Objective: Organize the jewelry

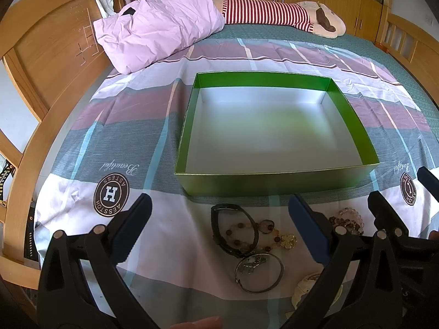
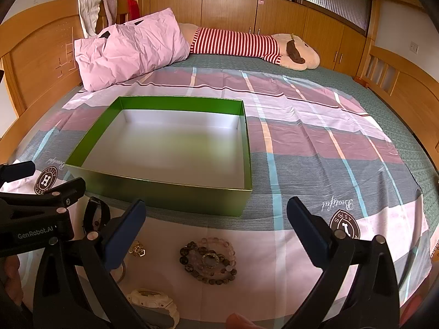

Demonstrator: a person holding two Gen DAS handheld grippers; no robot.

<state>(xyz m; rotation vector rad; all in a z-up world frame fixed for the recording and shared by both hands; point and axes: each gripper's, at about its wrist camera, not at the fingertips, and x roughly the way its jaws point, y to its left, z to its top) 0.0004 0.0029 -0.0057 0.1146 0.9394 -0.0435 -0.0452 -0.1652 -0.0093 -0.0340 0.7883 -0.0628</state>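
Jaws wide on left gripper and right gripper, over jewelry beside empty green box on bed.

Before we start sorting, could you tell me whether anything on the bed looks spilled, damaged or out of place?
Nothing looks damaged. The green box sits upright and holds nothing. All the jewelry lies loose on the sheet in front of it: the black watch overlaps a beaded bracelet, and the bracelets are heaped together. Both grippers are open.
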